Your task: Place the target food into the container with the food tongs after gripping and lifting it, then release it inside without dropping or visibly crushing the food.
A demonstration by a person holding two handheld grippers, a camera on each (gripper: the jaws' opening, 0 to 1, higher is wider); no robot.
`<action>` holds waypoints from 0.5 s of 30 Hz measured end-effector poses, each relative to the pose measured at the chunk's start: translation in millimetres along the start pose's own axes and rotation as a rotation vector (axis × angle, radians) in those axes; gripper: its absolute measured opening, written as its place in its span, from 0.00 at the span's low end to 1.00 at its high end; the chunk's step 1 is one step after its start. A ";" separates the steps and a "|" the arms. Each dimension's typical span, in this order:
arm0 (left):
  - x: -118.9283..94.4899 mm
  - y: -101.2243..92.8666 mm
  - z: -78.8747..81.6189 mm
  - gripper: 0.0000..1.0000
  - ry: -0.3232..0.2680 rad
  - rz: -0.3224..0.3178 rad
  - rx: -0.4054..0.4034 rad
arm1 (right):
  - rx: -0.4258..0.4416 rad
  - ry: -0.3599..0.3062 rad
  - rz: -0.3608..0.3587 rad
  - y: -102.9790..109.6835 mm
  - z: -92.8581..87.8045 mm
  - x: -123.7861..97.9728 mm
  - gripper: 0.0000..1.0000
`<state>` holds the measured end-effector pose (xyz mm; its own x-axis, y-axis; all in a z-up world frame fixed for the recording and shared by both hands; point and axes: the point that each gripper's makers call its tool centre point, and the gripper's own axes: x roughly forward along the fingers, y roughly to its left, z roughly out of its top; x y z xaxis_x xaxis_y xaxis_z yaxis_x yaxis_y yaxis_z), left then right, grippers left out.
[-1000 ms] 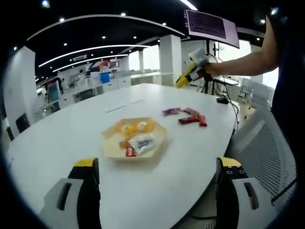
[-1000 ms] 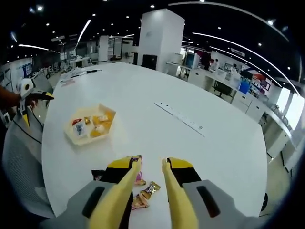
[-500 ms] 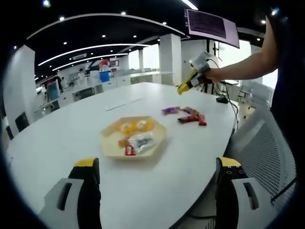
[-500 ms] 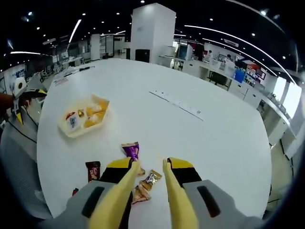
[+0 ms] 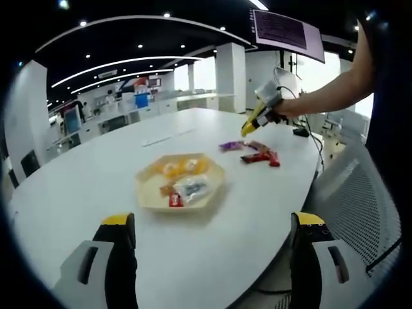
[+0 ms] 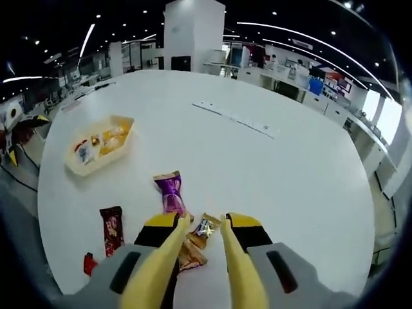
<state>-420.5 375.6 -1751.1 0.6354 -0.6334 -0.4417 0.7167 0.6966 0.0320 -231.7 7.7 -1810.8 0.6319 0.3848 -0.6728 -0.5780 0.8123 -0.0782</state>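
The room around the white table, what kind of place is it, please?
Probably a large open-plan office or lab: a big white table with a snack tray, rows of desks behind, white pillars, a hanging screen.

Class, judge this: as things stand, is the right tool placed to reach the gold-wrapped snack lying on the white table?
Probably yes. The right tool hangs just above the gold-wrapped snack, its jaws parted over it, with nothing between them and the wrapper.

Tray [image 5: 149, 196] contents too small
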 end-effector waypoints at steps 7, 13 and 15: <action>-0.4 1.2 -0.2 0.96 0.001 0.007 0.002 | 0.054 0.034 -0.006 1.4 -11.5 9.1 0.28; 0.1 1.6 -1.4 0.95 0.006 0.007 0.008 | 0.091 0.057 -0.019 -2.6 -15.6 17.1 0.28; 0.3 1.0 -1.5 0.95 0.009 0.008 0.018 | 0.092 0.056 -0.010 -1.4 -14.6 17.3 0.28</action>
<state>-420.1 376.5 -1752.6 0.6387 -0.6248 -0.4491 0.7165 0.6956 0.0513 -227.4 6.8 -1833.1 0.6058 0.3533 -0.7129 -0.5204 0.8537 -0.0192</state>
